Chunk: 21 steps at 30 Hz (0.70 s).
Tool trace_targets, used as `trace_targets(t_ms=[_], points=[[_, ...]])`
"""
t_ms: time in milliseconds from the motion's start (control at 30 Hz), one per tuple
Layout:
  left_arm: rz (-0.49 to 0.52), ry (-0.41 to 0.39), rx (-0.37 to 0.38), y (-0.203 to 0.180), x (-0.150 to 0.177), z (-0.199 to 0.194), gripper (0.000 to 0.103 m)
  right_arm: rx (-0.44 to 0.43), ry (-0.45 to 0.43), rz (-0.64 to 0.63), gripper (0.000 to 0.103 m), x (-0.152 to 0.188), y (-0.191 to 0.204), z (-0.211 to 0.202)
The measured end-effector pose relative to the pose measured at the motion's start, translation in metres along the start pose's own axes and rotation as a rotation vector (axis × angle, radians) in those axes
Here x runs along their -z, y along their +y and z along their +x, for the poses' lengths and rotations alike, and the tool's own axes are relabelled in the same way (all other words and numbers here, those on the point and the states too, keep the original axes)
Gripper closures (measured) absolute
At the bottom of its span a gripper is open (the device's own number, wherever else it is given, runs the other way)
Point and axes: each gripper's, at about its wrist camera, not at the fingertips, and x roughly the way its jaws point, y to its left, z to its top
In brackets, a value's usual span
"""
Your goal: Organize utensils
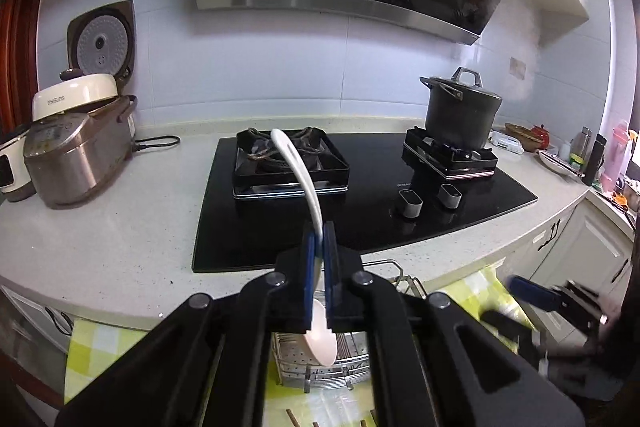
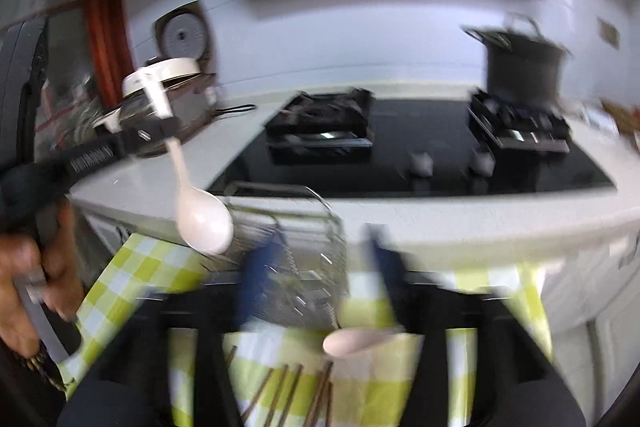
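The left gripper (image 1: pixel 319 247) is clenching a glossy white rice spoon (image 1: pixel 308 195) mid-handle, bowl hanging above the wire rack (image 2: pixel 280 227). The right gripper (image 2: pixel 320 267) is gaping, holding nothing. The cooker (image 1: pixel 76 99) label is showing mirrored, unreadable.

black left gripper (image 1: pixel 319 239), blue jaws.
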Motion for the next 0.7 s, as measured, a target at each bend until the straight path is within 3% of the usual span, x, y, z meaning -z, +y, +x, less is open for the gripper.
trace_targets(t_ms=[167,333,567,700], points=[[0.000,-0.014,0.022,-0.002,0.011,-0.014,0.099,0.058,0.082,0.122,0.030,0.050,-0.049,0.009],[-0.006,-0.052,0.047,-0.003,0.028,-0.050,0.099,0.112,0.270,0.271,0.032,0.095,-0.103,0.042],[-0.013,-0.063,0.064,-0.001,0.050,-0.077,0.099,0.019,0.411,0.506,0.049,0.109,-0.115,0.091],[-0.006,-0.070,0.071,-0.001,0.058,-0.086,0.099,0.046,0.437,0.615,0.052,0.103,-0.108,0.120]])
